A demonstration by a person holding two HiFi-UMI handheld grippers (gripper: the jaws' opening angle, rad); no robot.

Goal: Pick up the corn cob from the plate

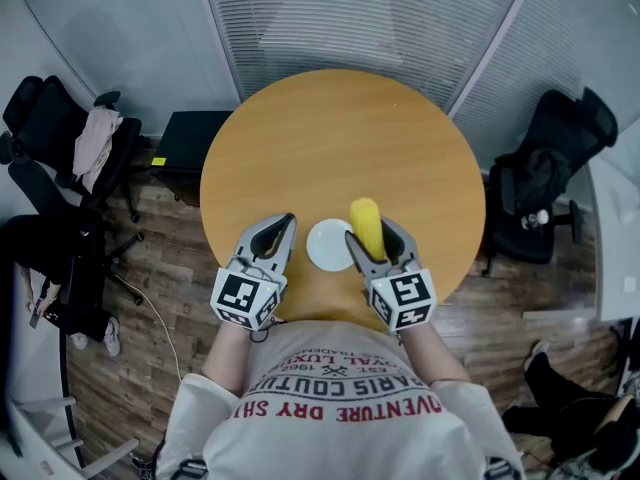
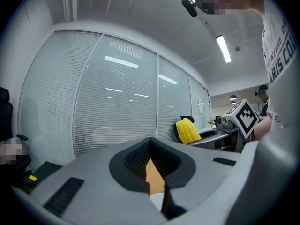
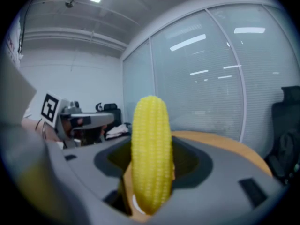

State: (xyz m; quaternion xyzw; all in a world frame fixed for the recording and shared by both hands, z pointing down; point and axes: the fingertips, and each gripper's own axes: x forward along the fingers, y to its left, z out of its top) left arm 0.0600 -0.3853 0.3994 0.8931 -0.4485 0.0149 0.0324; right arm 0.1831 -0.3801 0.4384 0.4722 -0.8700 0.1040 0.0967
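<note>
A round wooden table point(image 1: 340, 138) fills the middle of the head view. It stands on a plank floor point(image 1: 160, 348), with dark office chairs point(image 1: 545, 183) at either side and blinds behind. The person stands at the table's near edge, holding both tools over it. The left gripper point(image 1: 278, 230) hangs just left of the small white plate point(image 1: 322, 248). Its jaws are pressed together with nothing between them, and only a sliver of table and plate rim shows through the hollow between the pads. The right gripper point(image 1: 378, 242) sits just right of the plate, its jaws pinching the corn cob point(image 1: 366, 224) low on its length. Most of the yellow cob sticks out past the jaws, pointing away from the person. In the right gripper view the cob stands upright between the pads, with a bit of white plate showing below its lower end. The plate itself looks bare. How far the cob is above the plate I cannot tell, but it appears to be off the plate and carried by the jaws alone. I judge the grasp done and the lift under way or just finished. The next move calls for a steady rise straight up with the squeeze kept firm. The cob is round and held near one end, so it could swivel or slip if the tool tilts or the grip loosens. The left tool has no part to play and need only stay clear.
</note>
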